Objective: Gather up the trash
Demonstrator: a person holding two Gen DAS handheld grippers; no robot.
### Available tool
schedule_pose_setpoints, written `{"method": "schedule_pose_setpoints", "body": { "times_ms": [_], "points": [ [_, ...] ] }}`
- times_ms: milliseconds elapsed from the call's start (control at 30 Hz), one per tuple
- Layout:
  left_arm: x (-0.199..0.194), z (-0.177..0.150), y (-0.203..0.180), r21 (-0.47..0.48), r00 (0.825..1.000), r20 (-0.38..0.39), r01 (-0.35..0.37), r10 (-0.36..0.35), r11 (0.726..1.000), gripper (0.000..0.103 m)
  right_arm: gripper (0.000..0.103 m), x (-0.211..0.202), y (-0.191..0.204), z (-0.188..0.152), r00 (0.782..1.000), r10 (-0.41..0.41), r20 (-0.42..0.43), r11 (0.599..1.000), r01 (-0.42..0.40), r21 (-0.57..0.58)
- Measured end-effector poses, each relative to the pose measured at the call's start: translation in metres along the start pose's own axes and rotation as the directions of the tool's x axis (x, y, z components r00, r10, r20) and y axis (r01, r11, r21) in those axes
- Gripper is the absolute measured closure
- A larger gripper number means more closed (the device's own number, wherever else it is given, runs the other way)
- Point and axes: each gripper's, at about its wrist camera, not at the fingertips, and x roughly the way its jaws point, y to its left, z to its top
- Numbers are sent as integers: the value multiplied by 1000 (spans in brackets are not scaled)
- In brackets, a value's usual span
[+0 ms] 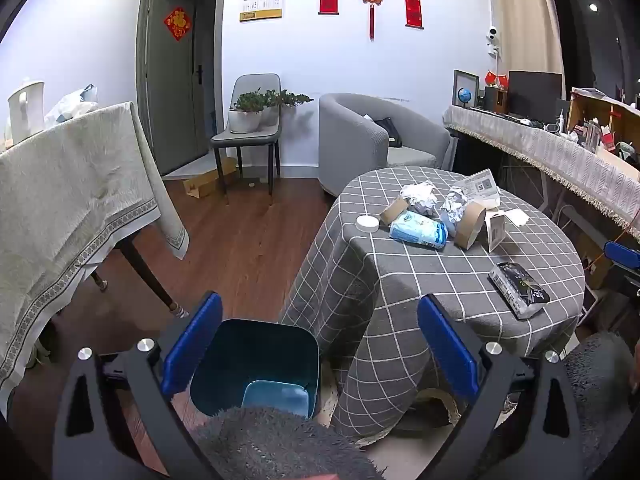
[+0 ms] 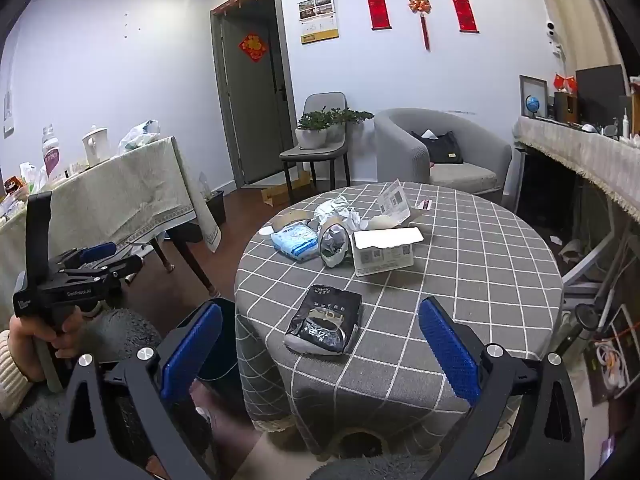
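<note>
Both tools released: your left gripper and right gripper stand with jaws spread wide, nothing between the pads.

Trash lies on the round checked table. The black foil packet sits alone at the near edge, about 12 o'clock from the right gripper. Behind it, in a cluster: blue-white soft pack, tape roll stuffed with crumpled foil, torn white box, crumpled paper.

The teal bin stands on the floor just beside the table, at 12 o'clock of the left gripper.

Handling, judged: all looks light. The packet looks slick and crushable, so pinch across its narrow width near the middle. The box is stiff card; take a wall edge. The paper will compress.

Hidden: your sleeve covers the bin's near rim. Whether the packet and box are empty cannot be told. The small white disc is unidentifiable.
</note>
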Motion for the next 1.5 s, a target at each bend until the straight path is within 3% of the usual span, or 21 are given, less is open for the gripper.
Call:
{"method": "schedule_pose_setpoints", "body": {
  "times_ms": [1500],
  "points": [
    [1, 0, 0, 2, 1000, -6, -1, 1, 1000, 3, 3, 1, -2, 0, 1000, 5, -2, 1000, -5, 10]
  ]
}}
